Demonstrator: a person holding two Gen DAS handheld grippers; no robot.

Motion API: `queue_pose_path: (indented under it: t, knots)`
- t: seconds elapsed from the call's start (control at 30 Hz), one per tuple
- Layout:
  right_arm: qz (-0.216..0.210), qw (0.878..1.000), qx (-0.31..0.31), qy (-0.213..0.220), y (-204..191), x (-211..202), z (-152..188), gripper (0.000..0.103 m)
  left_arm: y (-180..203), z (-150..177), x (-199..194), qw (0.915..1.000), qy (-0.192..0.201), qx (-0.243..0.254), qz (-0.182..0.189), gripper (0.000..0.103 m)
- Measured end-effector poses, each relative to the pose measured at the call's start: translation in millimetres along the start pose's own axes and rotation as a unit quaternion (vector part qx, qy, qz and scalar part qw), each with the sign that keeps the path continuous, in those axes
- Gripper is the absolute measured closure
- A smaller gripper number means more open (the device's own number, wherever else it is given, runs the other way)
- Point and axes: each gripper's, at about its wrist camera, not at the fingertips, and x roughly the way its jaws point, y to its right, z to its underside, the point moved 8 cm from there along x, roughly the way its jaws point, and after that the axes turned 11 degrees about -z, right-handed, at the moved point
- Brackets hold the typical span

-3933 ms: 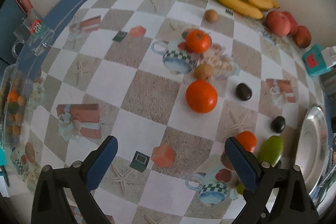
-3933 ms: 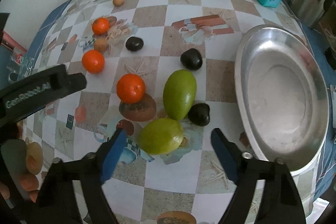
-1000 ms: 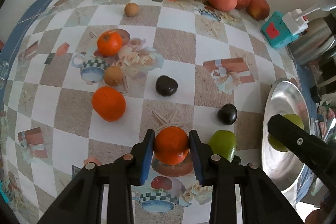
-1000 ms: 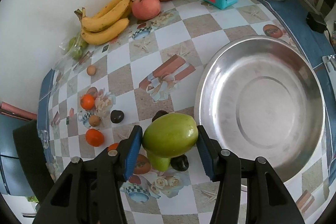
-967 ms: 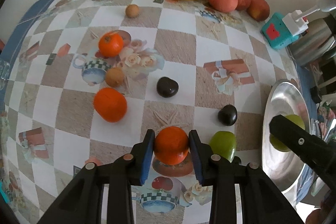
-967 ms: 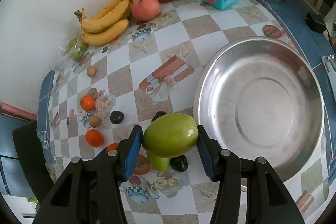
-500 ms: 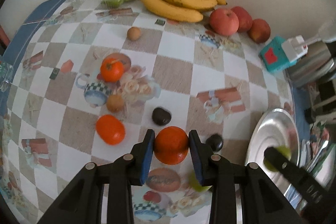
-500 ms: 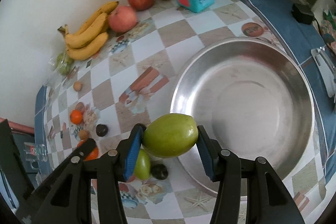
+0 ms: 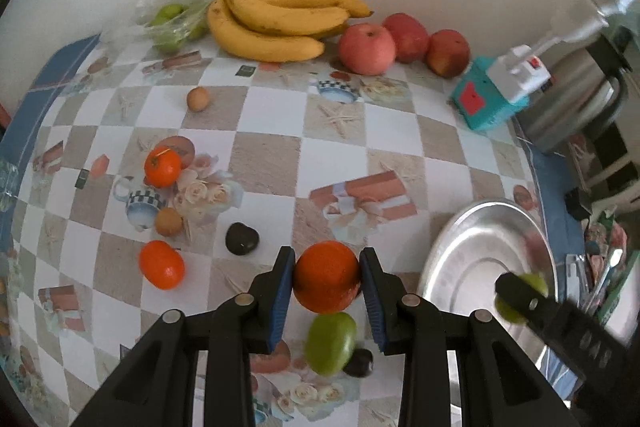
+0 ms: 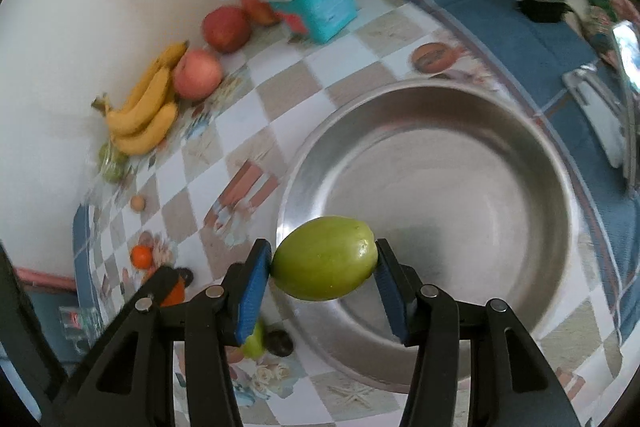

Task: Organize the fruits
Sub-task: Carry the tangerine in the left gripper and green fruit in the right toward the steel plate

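So the big steel bowl (image 10: 460,131) fills the right half of the right wrist view, and its floor is bare metal with just reflections in it. The right tool (image 10: 324,269) is pinching a green mango (image 10: 325,259) end to end between its blue pads, and the fruit hangs over the bowl's near-left rim, clear of the metal.

In the left wrist view the left tool (image 9: 327,277) is clamped on an orange (image 9: 326,277), low centre of the frame, lifted off the bench (image 9: 360,131). The same bowl sits at the lower right there, and the other tool with its mango shows as a blur over it.

Loose on the checkered cloth, none of it in any container: a second green mango (image 9: 330,343) right under the held orange, with a dark round fruit (image 9: 359,363) touching its right side, another dark fruit (image 9: 241,237) left of centre, two more oranges (image 9: 162,265) at the left, and two small brown fruits (image 9: 169,221).

Along the wall at the top: a clear bag of green fruit (image 9: 172,23), a bunch of bananas (image 9: 276,23), three red apples (image 9: 366,49), then a teal box (image 9: 480,103) with a white power strip (image 9: 520,73) on top.
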Motion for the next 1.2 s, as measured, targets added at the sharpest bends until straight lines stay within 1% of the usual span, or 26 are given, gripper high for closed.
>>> queue_pose_path:
  t: [0.1,0.27,0.4,0.5,0.63,0.83,0.93,1.03,1.1,1.2]
  knots:
    - [0.006,1.000,0.014,0.013,12.9,-9.4,-5.7,0.050,15.4,4.5,-11.8,0.9997,0.014,0.022,0.001,0.067]
    - [0.027,0.998,0.038,0.032,39.6,-22.4,-12.7,0.049,50.7,12.1,-26.8,0.9970,0.033,0.068,0.017,0.067]
    - [0.045,0.996,0.060,0.050,64.9,-38.0,-16.9,0.049,82.4,25.4,-32.7,0.9924,0.039,0.113,0.030,0.067]
    - [0.045,0.994,0.079,0.059,79.9,-46.4,-19.9,0.049,102.7,35.8,-35.3,0.9879,0.047,0.144,0.031,0.067]
    - [0.053,0.992,0.097,0.067,93.7,-53.4,-21.9,0.049,125.0,52.9,-30.0,0.9821,0.042,0.181,0.033,0.067]
    - [0.048,0.993,0.097,0.057,96.7,-48.8,-18.4,0.049,137.1,66.7,-18.6,0.9787,0.033,0.200,0.029,0.067]
    - [0.046,0.993,0.097,0.044,97.3,-39.7,-15.8,0.049,137.3,67.6,-12.4,0.9785,0.031,0.202,0.027,0.067]
    - [0.043,0.994,0.104,0.020,100.1,-24.9,-8.3,0.049,137.0,69.2,-7.2,0.9786,0.027,0.202,0.027,0.067]
    - [0.050,0.993,0.103,0.012,102.0,-19.2,-4.9,0.049,136.6,70.2,-4.2,0.9785,0.025,0.203,0.025,0.067]
    - [0.048,0.993,0.105,0.006,103.5,-14.2,-1.6,0.049,137.0,71.9,0.5,0.9784,0.022,0.204,0.025,0.067]
